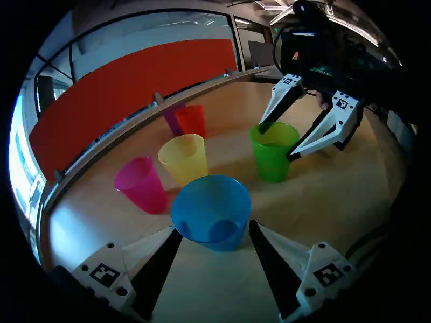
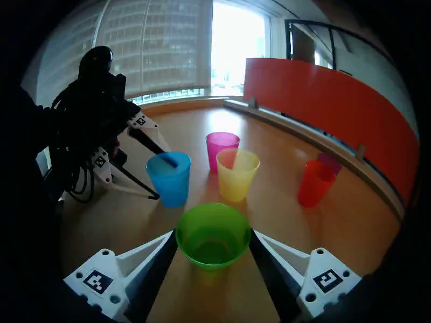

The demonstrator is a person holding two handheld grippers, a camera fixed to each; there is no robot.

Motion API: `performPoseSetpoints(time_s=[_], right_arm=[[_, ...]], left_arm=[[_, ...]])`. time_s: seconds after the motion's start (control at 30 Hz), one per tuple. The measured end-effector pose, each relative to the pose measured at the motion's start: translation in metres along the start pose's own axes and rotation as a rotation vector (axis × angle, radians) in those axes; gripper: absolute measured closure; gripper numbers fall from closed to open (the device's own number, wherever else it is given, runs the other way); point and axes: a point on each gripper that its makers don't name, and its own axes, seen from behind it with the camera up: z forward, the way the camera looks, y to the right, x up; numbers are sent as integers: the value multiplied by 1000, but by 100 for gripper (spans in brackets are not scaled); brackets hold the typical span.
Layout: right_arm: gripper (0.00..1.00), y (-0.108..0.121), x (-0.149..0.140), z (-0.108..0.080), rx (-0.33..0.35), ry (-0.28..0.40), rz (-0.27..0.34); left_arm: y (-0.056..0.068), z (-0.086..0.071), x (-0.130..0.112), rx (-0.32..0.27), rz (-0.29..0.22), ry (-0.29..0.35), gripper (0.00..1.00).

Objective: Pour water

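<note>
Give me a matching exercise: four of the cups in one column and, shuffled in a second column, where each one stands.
Cups
1. blue cup
2. green cup
3. yellow cup
4. orange cup

Places
A. next to the purple cup
B. between the fingers of the left tool
C. between the fingers of the right tool
D. close beside the pink cup

Pairs: 1-B, 2-C, 3-D, 4-A

Cup colours: blue cup, green cup, yellow cup, hot pink cup, orange-red cup, purple cup. Table is pale wood, and the wall panel is orange-red. Left gripper and right gripper are white, with black fingers and black-and-white square markers.
</note>
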Motion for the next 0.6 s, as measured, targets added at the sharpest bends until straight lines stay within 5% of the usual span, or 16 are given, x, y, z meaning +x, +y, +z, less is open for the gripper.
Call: performPoseSetpoints(time_s=[0.6], right_arm=[[4, 2, -17, -6, -22, -51, 16]], left_arm=[[-7, -6, -4, 11, 33, -36, 11]])
